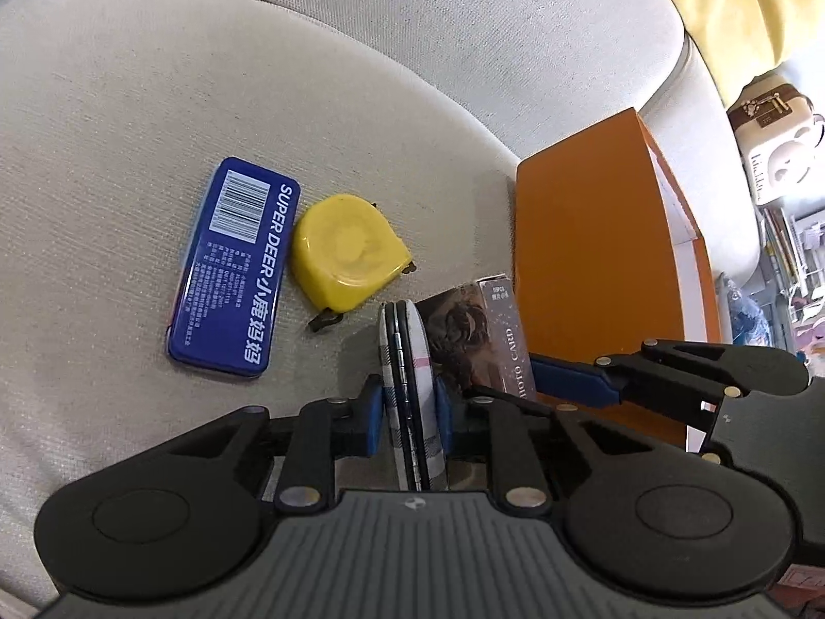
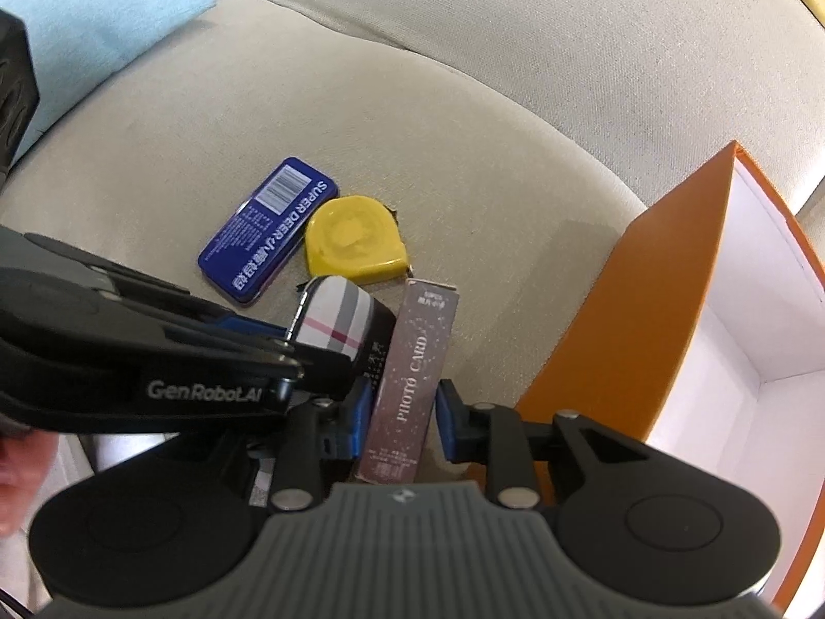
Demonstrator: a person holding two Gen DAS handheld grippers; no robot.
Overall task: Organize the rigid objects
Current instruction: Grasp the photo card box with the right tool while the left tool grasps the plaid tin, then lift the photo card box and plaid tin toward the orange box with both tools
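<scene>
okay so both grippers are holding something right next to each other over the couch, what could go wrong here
The left gripper pinches the plaid case by its thin edges, so it could twist loose. The right gripper holds the photo card box close beside it, so they could collide. The orange box wall sits near and may be bumped.

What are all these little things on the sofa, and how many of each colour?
Blue: 1, tin
Yellow: 1, tape measure
Plaid: 1, compact case, in left gripper
Brownish: 1, photo card box, in right gripper
Orange: 1, open box
Total: 5
</scene>
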